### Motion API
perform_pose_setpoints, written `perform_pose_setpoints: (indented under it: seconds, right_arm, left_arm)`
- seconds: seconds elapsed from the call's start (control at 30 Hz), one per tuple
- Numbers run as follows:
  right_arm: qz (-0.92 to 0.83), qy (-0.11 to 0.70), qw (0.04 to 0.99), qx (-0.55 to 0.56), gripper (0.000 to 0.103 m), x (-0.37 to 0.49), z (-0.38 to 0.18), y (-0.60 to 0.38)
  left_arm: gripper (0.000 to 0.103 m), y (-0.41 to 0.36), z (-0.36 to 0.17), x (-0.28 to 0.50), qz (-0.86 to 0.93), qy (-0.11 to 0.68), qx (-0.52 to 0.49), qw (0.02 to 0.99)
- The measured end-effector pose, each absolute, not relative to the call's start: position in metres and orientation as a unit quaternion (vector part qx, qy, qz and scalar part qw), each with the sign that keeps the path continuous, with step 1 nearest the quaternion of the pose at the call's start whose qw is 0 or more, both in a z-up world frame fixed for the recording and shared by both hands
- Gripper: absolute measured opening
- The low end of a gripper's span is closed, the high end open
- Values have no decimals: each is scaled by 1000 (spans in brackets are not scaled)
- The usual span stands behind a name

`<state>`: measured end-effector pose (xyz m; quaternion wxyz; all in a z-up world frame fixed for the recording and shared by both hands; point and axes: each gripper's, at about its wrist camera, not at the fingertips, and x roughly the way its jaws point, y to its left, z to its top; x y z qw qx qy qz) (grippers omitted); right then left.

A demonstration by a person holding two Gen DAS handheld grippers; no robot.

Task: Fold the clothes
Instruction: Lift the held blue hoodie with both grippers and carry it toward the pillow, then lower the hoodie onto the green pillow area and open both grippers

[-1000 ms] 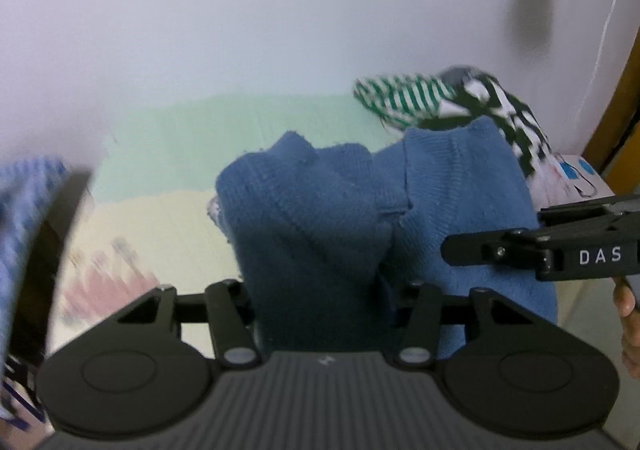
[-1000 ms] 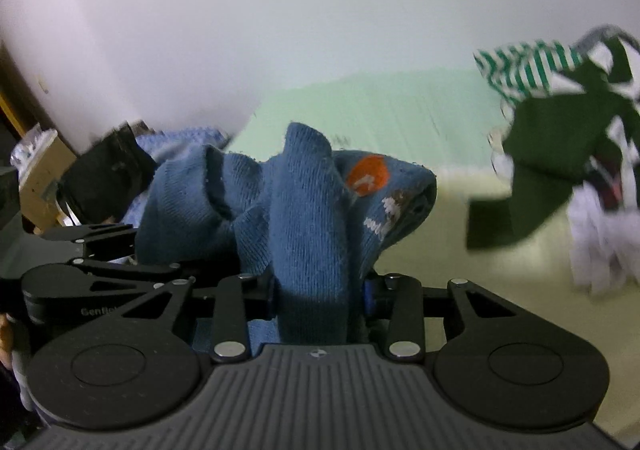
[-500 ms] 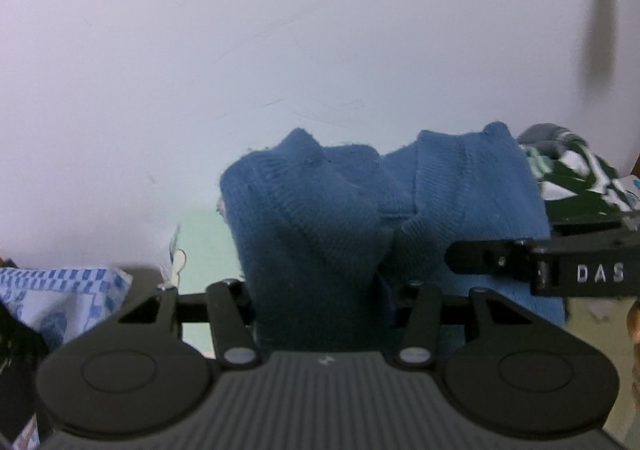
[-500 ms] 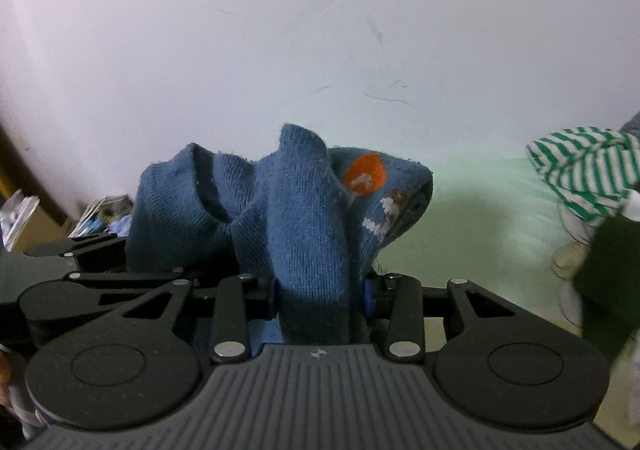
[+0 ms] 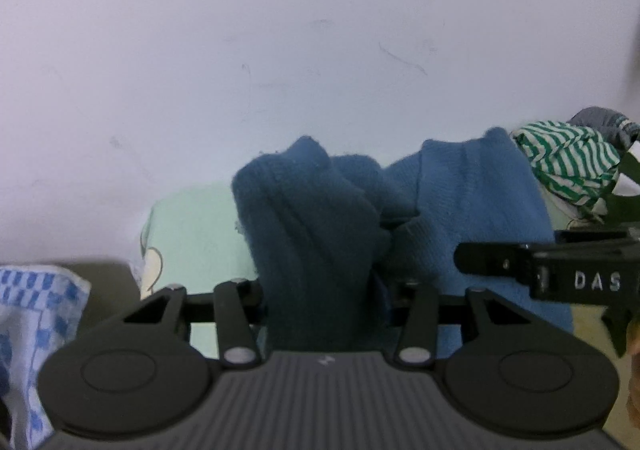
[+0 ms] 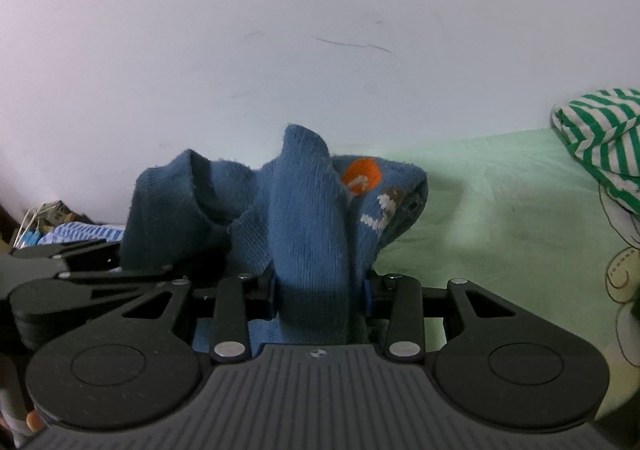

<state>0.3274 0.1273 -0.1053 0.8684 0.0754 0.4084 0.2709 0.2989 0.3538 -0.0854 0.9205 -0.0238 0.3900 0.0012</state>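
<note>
A blue knit sweater (image 5: 320, 234) with an orange patch fills the middle of both views, bunched up and lifted off the bed. My left gripper (image 5: 320, 290) is shut on a thick fold of it. My right gripper (image 6: 320, 286) is shut on another fold of the same sweater (image 6: 308, 226), beside the orange patch (image 6: 360, 177). The right gripper also shows at the right edge of the left wrist view (image 5: 540, 274), and the left gripper at the left edge of the right wrist view (image 6: 68, 262). The fingertips are hidden by cloth.
A pale green bed sheet (image 6: 500, 189) lies below against a white wall (image 5: 280, 49). A green-and-white striped garment (image 5: 572, 161) sits in a pile at the right and shows in the right wrist view (image 6: 600, 137) too. A blue checked cloth (image 5: 32, 310) lies at the left.
Both grippers have lifted and tilted up with the sweater, so the wall now fills most of each view. The bed and clothes pile have dropped towards the edges. The grips are unchanged.
</note>
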Motion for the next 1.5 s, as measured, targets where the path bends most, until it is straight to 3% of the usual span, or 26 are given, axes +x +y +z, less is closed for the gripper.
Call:
perform_pose_setpoints:
  seconds: [0.23, 0.33, 0.43, 0.6, 0.67, 0.7, 0.73, 0.77, 0.83, 0.9, 1.33, 1.37, 1.5]
  right_arm:
    - [268, 406, 872, 50, 43, 333, -119, 132]
    - [269, 398, 876, 46, 51, 332, -127, 129]
    - [261, 393, 880, 49, 63, 329, -129, 124]
    - [233, 351, 905, 56, 64, 321, -109, 102]
    - [223, 337, 913, 48, 65, 319, -105, 100]
    - [221, 338, 914, 43, 61, 318, -106, 101]
    - [219, 339, 914, 37, 55, 318, -107, 102]
    - [217, 340, 915, 32, 52, 317, -108, 104]
    - [214, 341, 915, 21, 36, 316, -110, 106]
    - [210, 342, 916, 10, 28, 314, -112, 109]
    - [165, 336, 926, -51, 28, 310, -122, 130]
    - [162, 335, 927, -49, 29, 312, -122, 130]
    - [151, 337, 929, -29, 47, 327, -123, 122]
  left_arm:
    - [66, 381, -105, 308, 4, 387, -43, 921]
    - [74, 386, -109, 305, 4, 383, -47, 922]
    - [76, 385, -116, 307, 2, 384, -49, 922]
    - [78, 384, -97, 280, 34, 343, 30, 938]
    - [69, 383, -85, 275, 60, 325, 48, 943]
    - [56, 385, -82, 276, 70, 324, 39, 943]
    - [42, 386, -81, 279, 80, 328, 27, 941]
    - [37, 386, -80, 283, 89, 332, 13, 939]
    - [27, 384, -83, 296, 101, 352, -7, 931]
    - [27, 378, -91, 305, 108, 366, -19, 924]
    - [28, 343, -134, 340, 141, 395, 36, 907]
    - [28, 341, -136, 341, 140, 395, 36, 907]
    - [31, 341, -139, 345, 130, 396, 36, 908]
